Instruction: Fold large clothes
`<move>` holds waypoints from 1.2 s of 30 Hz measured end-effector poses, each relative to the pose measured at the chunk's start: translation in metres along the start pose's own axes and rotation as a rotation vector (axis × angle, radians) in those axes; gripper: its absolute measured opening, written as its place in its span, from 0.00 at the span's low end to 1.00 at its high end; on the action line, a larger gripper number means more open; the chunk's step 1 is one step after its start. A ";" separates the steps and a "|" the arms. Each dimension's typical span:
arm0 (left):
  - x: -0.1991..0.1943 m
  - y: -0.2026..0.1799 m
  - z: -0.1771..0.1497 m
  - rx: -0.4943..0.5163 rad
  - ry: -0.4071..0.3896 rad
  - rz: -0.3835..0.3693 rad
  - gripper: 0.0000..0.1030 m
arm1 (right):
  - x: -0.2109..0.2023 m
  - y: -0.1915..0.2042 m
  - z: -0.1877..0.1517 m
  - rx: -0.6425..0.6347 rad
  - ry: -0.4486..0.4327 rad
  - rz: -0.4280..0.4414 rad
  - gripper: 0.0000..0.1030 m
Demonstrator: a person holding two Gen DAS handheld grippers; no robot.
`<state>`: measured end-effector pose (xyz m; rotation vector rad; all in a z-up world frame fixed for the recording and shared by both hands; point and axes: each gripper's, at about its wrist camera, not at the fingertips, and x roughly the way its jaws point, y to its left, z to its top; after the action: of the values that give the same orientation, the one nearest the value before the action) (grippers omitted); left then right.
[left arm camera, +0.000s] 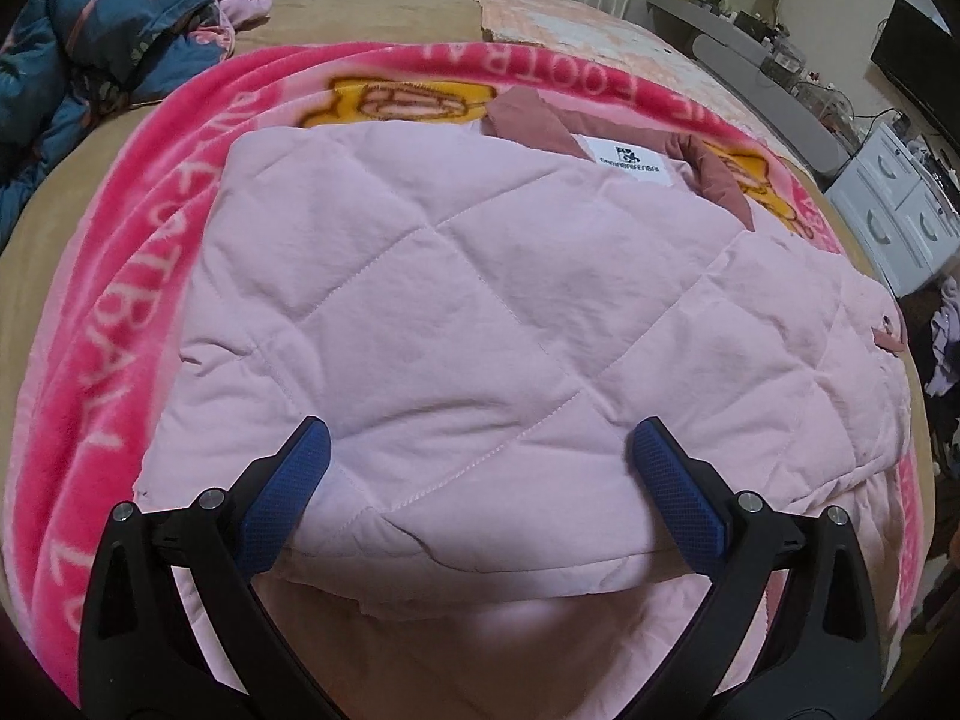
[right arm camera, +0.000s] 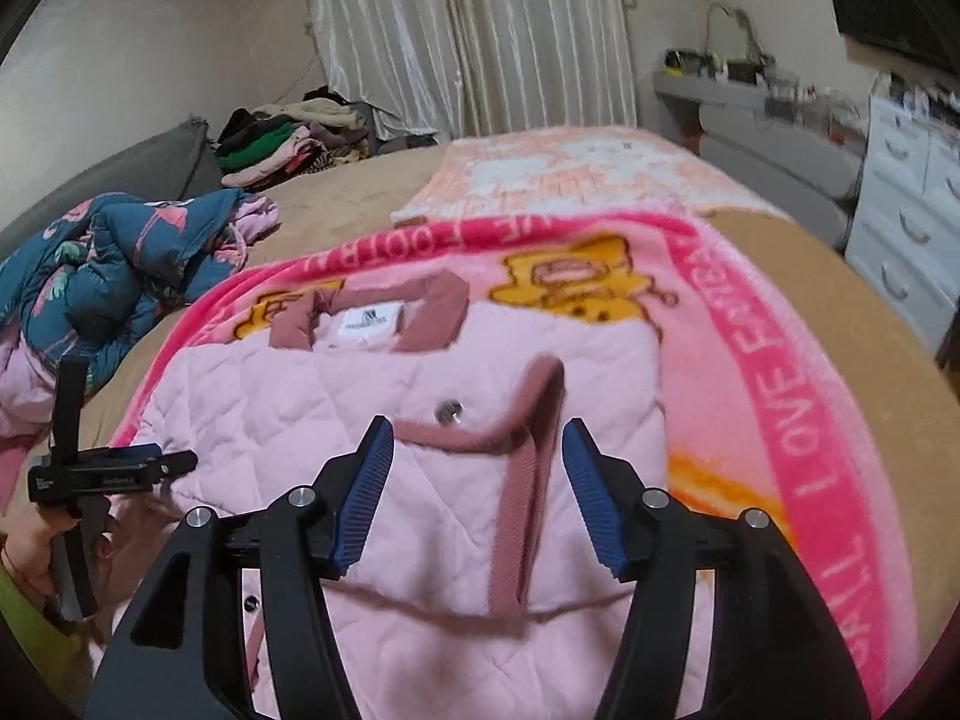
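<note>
A: Where does the pink quilted jacket [left arm camera: 480, 312] lie?

B: It lies folded on the bright pink blanket [left arm camera: 114, 324], which is spread over the tan bed [right arm camera: 840, 312]. Its white label [left arm camera: 627, 159] and dusty-rose collar [right arm camera: 429, 312] point to the far side.

A: And the left gripper [left arm camera: 480, 450]?

B: Its jaws stand wide apart over the near edge of the jacket. The blue pads [left arm camera: 681, 489] sit close above the fabric, with nothing pinched between them.

A: The right gripper [right arm camera: 480, 480]?

B: Its jaws are parted too, with nothing clamped. Between them, lower down, runs the rose-trimmed edge [right arm camera: 510, 516] of a folded flap on the right part of the jacket, with a metal snap [right arm camera: 449, 411] just beyond.

A: Anything else on the bed?

B: A crumpled blue floral garment [right arm camera: 108, 264] lies at the far left, well apart from the jacket, and a peach blanket [right arm camera: 570, 180] lies farther off. A heap of clothes [right arm camera: 288, 144] sits near the curtain [right arm camera: 474, 30]. In the right wrist view a hand [right arm camera: 36, 546] at the left edge holds the left tool.
</note>
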<state>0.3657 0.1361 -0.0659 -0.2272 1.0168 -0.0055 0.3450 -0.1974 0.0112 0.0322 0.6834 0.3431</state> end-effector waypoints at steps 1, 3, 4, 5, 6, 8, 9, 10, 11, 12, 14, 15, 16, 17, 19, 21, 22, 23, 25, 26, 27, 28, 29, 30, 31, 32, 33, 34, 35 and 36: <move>0.001 0.000 0.000 0.000 -0.001 0.001 0.92 | 0.002 0.006 0.002 -0.013 0.003 0.007 0.57; 0.002 0.001 -0.001 -0.005 -0.007 0.001 0.92 | 0.011 0.020 0.006 -0.046 0.015 0.025 0.59; 0.002 0.000 -0.001 -0.004 -0.010 0.004 0.92 | 0.019 0.029 0.007 -0.066 0.033 0.035 0.60; 0.002 0.000 -0.001 0.001 -0.014 0.010 0.92 | 0.028 0.038 0.008 -0.084 0.052 0.041 0.61; 0.003 -0.001 -0.001 0.005 -0.016 0.014 0.92 | 0.040 0.047 0.007 -0.101 0.084 0.049 0.61; 0.003 -0.001 -0.001 0.007 -0.017 0.014 0.92 | 0.059 0.060 0.005 -0.110 0.136 0.074 0.61; 0.003 -0.001 -0.001 0.006 -0.017 0.013 0.92 | 0.070 0.067 0.003 -0.119 0.160 0.081 0.61; 0.003 -0.002 -0.001 0.005 -0.017 0.011 0.92 | 0.076 0.072 0.000 -0.128 0.178 0.077 0.61; 0.003 -0.001 -0.001 0.005 -0.017 0.010 0.92 | 0.086 0.076 -0.003 -0.139 0.208 0.060 0.63; 0.003 -0.001 -0.001 0.004 -0.017 0.010 0.92 | 0.095 0.080 -0.007 -0.148 0.234 0.038 0.65; 0.003 -0.001 -0.001 0.006 -0.018 0.011 0.92 | 0.110 0.084 -0.016 -0.158 0.268 0.005 0.69; 0.003 -0.001 -0.001 0.008 -0.019 0.013 0.92 | 0.116 0.084 -0.018 -0.150 0.277 -0.001 0.70; 0.003 -0.001 -0.001 0.009 -0.020 0.014 0.92 | 0.118 0.083 -0.021 -0.143 0.281 -0.001 0.71; 0.004 -0.001 -0.001 0.009 -0.022 0.017 0.92 | 0.121 0.082 -0.023 -0.136 0.284 -0.001 0.72; 0.004 -0.002 -0.001 0.011 -0.024 0.022 0.92 | 0.127 0.079 -0.025 -0.118 0.286 0.010 0.73; 0.004 -0.003 -0.001 0.013 -0.025 0.027 0.92 | 0.128 0.075 -0.027 -0.104 0.281 0.021 0.73; 0.002 -0.004 -0.001 0.014 -0.025 0.032 0.92 | 0.126 0.075 -0.028 -0.100 0.277 0.025 0.73; 0.000 -0.005 0.000 0.018 -0.027 0.036 0.92 | 0.124 0.076 -0.027 -0.102 0.275 0.025 0.73; -0.005 -0.007 0.000 0.025 -0.031 0.044 0.92 | 0.119 0.074 -0.026 -0.091 0.271 0.038 0.73; -0.009 -0.008 0.000 0.030 -0.035 0.046 0.92 | 0.114 0.073 -0.025 -0.078 0.269 0.046 0.74; -0.012 -0.008 0.000 0.030 -0.039 0.045 0.92 | 0.110 0.072 -0.024 -0.067 0.266 0.056 0.76; -0.015 -0.009 -0.001 0.028 -0.043 0.041 0.92 | 0.105 0.071 -0.023 -0.060 0.258 0.062 0.80; -0.018 -0.009 -0.001 0.026 -0.047 0.039 0.92 | 0.101 0.071 -0.022 -0.053 0.253 0.063 0.84; -0.023 -0.010 -0.001 0.028 -0.052 0.040 0.92 | 0.097 0.071 -0.022 -0.045 0.246 0.065 0.86; -0.025 -0.012 -0.001 0.030 -0.056 0.040 0.92 | 0.091 0.069 -0.022 -0.032 0.238 0.067 0.89; -0.028 -0.013 -0.001 0.033 -0.059 0.039 0.92 | 0.087 0.068 -0.021 -0.026 0.231 0.069 0.92; -0.031 -0.015 -0.001 0.037 -0.062 0.040 0.92 | 0.081 0.066 -0.021 -0.018 0.219 0.069 0.93; -0.035 -0.016 -0.001 0.040 -0.067 0.042 0.92 | 0.078 0.066 -0.021 -0.014 0.214 0.070 0.93; -0.038 -0.018 -0.001 0.042 -0.069 0.042 0.92 | 0.073 0.064 -0.020 -0.009 0.209 0.075 0.93; -0.042 -0.019 -0.001 0.044 -0.075 0.041 0.92 | 0.069 0.063 -0.020 -0.004 0.201 0.078 0.93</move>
<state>0.3451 0.1217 -0.0271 -0.1650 0.9452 0.0171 0.3633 -0.1171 -0.0373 0.0202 0.8821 0.4262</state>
